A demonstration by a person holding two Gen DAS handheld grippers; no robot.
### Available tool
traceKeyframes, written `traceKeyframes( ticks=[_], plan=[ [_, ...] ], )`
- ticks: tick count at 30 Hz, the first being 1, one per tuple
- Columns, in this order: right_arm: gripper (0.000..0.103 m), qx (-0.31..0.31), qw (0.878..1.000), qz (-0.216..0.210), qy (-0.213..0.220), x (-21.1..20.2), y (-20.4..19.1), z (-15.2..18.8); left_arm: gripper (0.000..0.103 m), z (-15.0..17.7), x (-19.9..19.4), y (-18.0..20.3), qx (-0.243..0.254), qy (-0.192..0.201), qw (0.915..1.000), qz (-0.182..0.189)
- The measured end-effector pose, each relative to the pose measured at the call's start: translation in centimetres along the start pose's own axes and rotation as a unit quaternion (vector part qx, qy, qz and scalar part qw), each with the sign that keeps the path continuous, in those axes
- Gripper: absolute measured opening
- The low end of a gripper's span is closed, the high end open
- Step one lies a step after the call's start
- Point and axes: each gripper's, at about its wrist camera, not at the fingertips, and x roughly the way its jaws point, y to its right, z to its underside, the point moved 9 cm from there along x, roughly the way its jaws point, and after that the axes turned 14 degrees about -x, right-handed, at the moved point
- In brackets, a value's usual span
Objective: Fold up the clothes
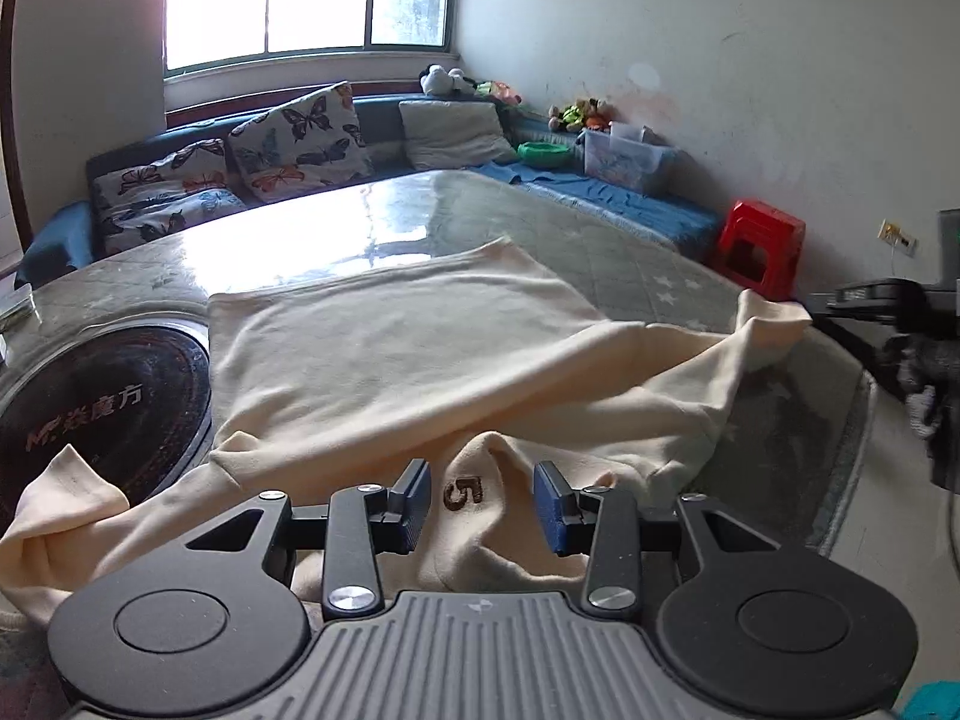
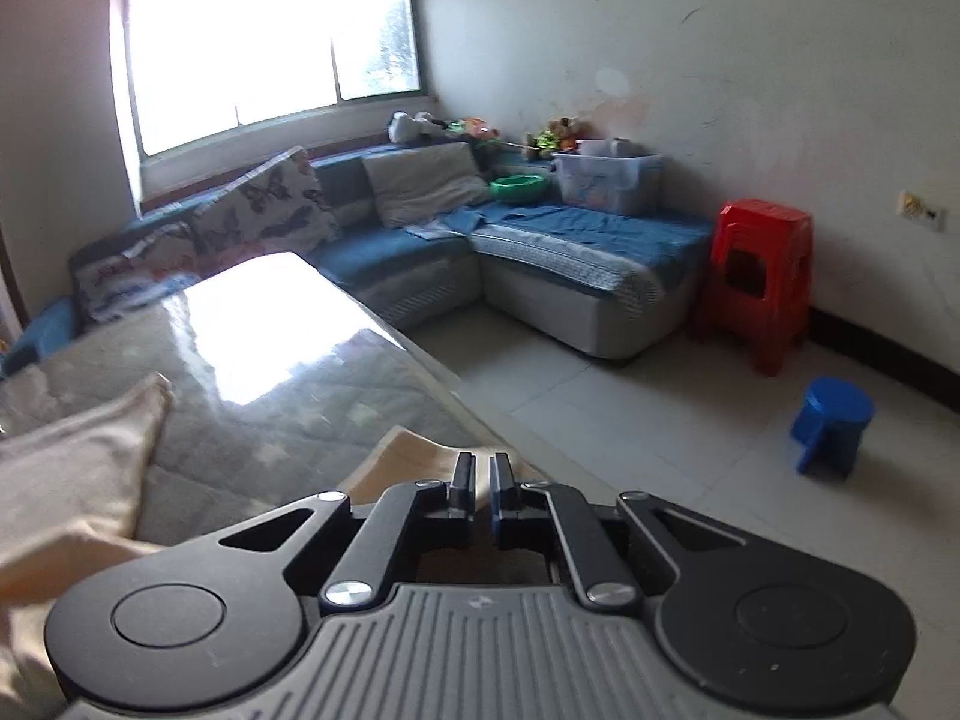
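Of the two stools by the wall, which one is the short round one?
The blue stool, standing alone on the tiled floor. The red stool beside the sofa end is taller and square, and looks like several stacked.

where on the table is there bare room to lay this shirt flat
Free: the glossy far half of the table, beyond the cream shirt, toward the butterfly cushions; also the starred strip right of it. Crowded: the near edge, with bunched cloth and the round black cooktop at left.

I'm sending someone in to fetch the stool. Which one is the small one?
Start from the corner sofa by the wall. Past its end stands a tall red stool. The small stool sits nearer on the floor tiles: blue, round-topped, low.
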Motion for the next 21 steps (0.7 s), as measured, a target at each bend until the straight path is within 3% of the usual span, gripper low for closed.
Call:
traceKeyframes(
  ticks=[2,3,5,6,10,17,21],
  plan=[
    [0.008,-0.012,1.0,0.003,-0.012,0.0,0.3,0.9,0.039,0.2,0.8,-0.1,0.001,-0.007,1.0,-0.005],
    [0.009,-0.018,1.0,-0.008,-0.008,-0.3,-0.4,0.6,0.024,0.4,1.1,-0.3,0.003,-0.008,0.9999,-0.009],
    [0.012,-0.031,0.999,-0.029,0.002,-1.0,-1.6,0.0,0.01,0.7,1.6,-0.6,0.008,-0.01,0.9998,-0.018],
    [0.012,-0.037,0.999,-0.04,0.007,-1.3,-2.3,-0.3,0.007,0.8,1.4,-0.7,0.009,-0.006,0.9998,-0.018],
    [0.027,-0.062,0.994,-0.082,0.027,-2.7,-4.8,-1.4,0.006,1.0,-1.0,0.0,0.022,0.019,0.9995,0.008],
    [0.035,-0.106,0.98,-0.158,0.06,-5.3,-9.3,-3.2,0.006,3.6,-4.0,0.5,0.071,0.008,0.9971,0.025],
    [0.035,-0.158,0.953,-0.254,0.042,-5.7,-16.2,-2.4,0.008,4.6,-3.3,0.7,0.081,-0.012,0.9962,0.028]
  ],
)
